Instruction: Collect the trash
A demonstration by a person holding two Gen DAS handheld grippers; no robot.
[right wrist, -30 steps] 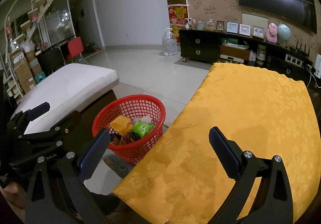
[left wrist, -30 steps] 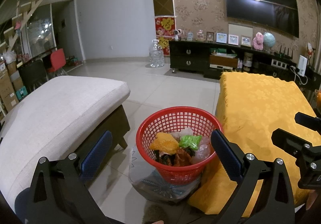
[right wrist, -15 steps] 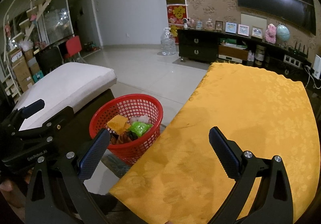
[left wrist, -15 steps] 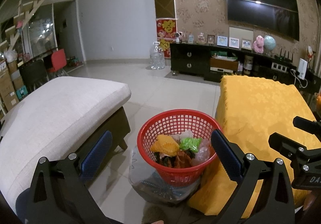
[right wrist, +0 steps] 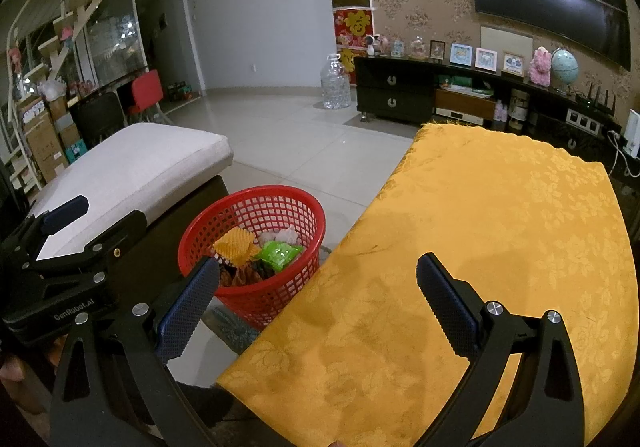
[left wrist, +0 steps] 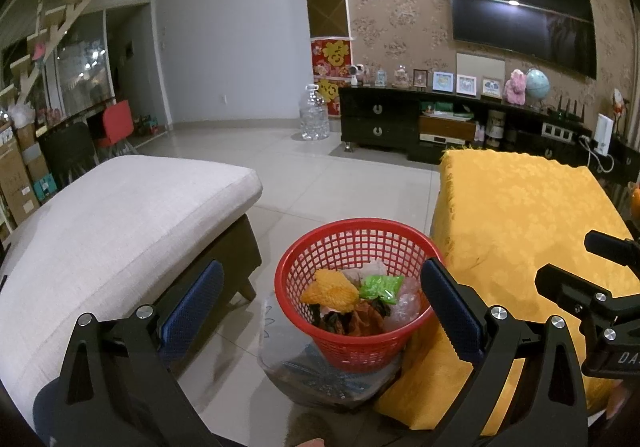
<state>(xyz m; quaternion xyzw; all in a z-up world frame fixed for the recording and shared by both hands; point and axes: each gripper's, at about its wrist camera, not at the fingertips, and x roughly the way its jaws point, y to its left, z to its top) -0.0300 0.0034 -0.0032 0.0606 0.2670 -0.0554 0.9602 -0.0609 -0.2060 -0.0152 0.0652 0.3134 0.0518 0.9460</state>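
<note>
over the last second both views have drifted slightly back from the red basket (left wrist: 354, 287), which sits on the floor beside the yellow-clothed table (right wrist: 500, 247) already holding wrappers, while the left gripper (left wrist: 320, 307) and right gripper (right wrist: 316, 299) stay spread and empty, so collecting looks about finished.

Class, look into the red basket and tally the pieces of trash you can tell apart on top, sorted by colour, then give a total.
Orange-yellow crinkled pieces: 1
Green wrappers: 1
Clear plastic pieces: 1
Pale crumpled pieces: 1
Brown and dark scraps: a heap, too jumbled to count
Total told apart in the red basket: 4
</note>
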